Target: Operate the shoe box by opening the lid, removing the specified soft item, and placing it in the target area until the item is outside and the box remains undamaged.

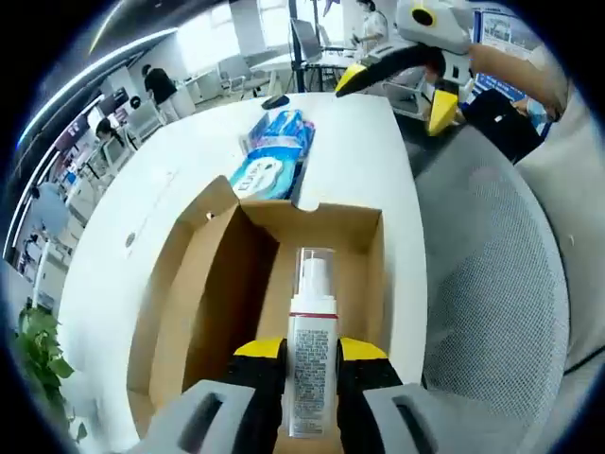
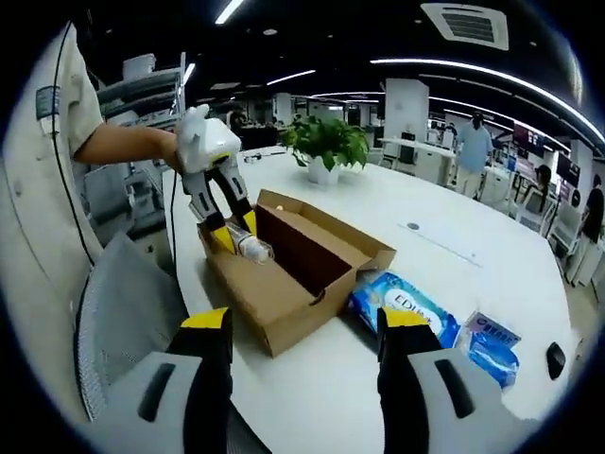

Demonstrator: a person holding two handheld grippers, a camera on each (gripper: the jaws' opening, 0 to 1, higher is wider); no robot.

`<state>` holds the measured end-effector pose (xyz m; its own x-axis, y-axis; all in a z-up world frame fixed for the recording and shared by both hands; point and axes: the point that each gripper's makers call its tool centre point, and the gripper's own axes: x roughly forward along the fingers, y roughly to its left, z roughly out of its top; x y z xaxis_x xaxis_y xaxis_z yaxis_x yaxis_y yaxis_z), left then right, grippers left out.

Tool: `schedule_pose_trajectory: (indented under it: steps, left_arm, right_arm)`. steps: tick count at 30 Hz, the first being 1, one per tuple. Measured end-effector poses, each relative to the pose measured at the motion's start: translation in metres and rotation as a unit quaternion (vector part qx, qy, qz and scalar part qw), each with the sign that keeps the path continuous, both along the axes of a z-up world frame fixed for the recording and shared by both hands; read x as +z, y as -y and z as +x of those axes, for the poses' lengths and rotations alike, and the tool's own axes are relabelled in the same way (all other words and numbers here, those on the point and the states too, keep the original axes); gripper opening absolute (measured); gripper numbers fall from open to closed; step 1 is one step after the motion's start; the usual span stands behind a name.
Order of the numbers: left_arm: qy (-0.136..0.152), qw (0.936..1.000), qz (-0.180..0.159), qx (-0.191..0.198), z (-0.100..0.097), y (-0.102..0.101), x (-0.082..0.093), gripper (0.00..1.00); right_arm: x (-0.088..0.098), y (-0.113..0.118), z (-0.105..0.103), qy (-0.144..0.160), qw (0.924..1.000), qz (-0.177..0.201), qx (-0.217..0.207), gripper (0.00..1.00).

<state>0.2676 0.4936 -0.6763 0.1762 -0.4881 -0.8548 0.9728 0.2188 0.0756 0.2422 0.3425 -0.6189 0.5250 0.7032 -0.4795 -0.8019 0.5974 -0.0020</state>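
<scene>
An open brown shoe box [image 1: 213, 284] lies on the white table [image 1: 369, 161], its lid [image 2: 307, 251] folded back. My left gripper [image 1: 312, 364] is shut on a white spray bottle [image 1: 312, 345] with a red band, held over the box's inside. In the right gripper view the left gripper [image 2: 232, 236] holds the bottle [image 2: 253, 249] at the near end of the box [image 2: 274, 303]. Blue soft tissue packs [image 1: 274, 156] lie on the table beyond the box. My right gripper [image 2: 307, 326] is open and holds nothing; it hovers off the table's edge [image 1: 392, 104].
A grey mesh chair [image 1: 501, 284] stands beside the table. A potted plant [image 2: 326, 142] sits at the table's far end. A small black object [image 2: 556, 359] lies near the tissue packs [image 2: 402, 307]. People and desks fill the office behind.
</scene>
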Motion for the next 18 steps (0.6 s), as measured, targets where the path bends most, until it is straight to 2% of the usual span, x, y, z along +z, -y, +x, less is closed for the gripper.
schedule_pose_trajectory:
  steps: [2, 6, 10, 18]
  left_arm:
    - [0.015, 0.9998, -0.011, -0.001, 0.0, 0.006, 0.007, 0.2]
    - [0.027, 0.9991, -0.031, 0.001, -0.003, 0.018, 0.02, 0.2]
    - [0.03, 0.9983, -0.049, 0.001, -0.008, 0.027, 0.03, 0.2]
    - [0.032, 0.997, -0.069, -0.014, -0.019, 0.038, 0.038, 0.2]
  right_arm:
    - [0.001, -0.006, 0.0, 0.0, 1.0, 0.001, 0.009, 0.56]
    - [0.004, -0.014, 0.0, 0.002, 0.9998, 0.006, 0.02, 0.56]
    - [0.004, -0.019, 0.0, 0.002, 0.9996, 0.007, 0.027, 0.54]
    - [0.011, -0.037, -0.005, 0.014, 0.9981, 0.01, 0.059, 0.48]
